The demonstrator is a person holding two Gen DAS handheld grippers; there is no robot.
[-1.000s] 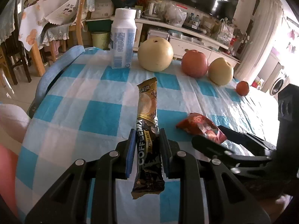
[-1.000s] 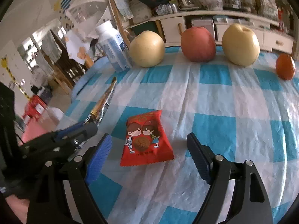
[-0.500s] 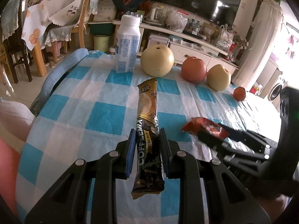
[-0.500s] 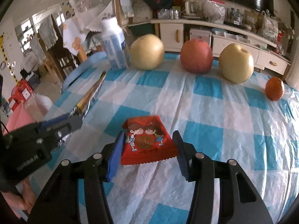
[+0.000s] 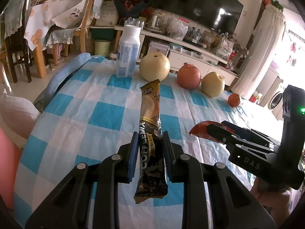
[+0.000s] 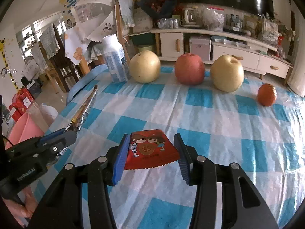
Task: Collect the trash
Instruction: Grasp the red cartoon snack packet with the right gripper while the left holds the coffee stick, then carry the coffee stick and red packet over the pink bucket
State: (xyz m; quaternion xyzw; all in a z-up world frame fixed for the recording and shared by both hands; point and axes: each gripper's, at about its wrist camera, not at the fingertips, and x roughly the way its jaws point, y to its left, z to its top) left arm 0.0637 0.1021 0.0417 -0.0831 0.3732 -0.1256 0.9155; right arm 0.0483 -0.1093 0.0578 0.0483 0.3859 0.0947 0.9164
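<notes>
coffee sachet (image 5: 150, 131) was pinched in left gripper (image 5: 149, 150), jaws closed on its lower third, top end sticking up clear of the tablecloth (image 5: 106, 114). thin foil stick, v light, floppy lengthwise, slick; a grip nearer mid-length prob best so it doesn't droop or slide. red snack wrapper (image 6: 150, 152) sat between right gripper (image 6: 150, 156) pads, jaws closed on its side edges, wrapper looked lifted off the cloth but hard to tell w/ fisheye. crinkly film, near weightless, would buckle if squeezed hard; edge grip ok, light force. both grippers side by side near table front. behind: milk bottle (image 6: 115, 59), 2 pears (image 6: 144, 66) (image 6: 226, 73), apple (image 6: 189, 68), small orange (image 6: 266, 94) in a row at far edge, not trash imo. pink bin (image 6: 22, 131) off table's left edge, likely drop spot.
</notes>
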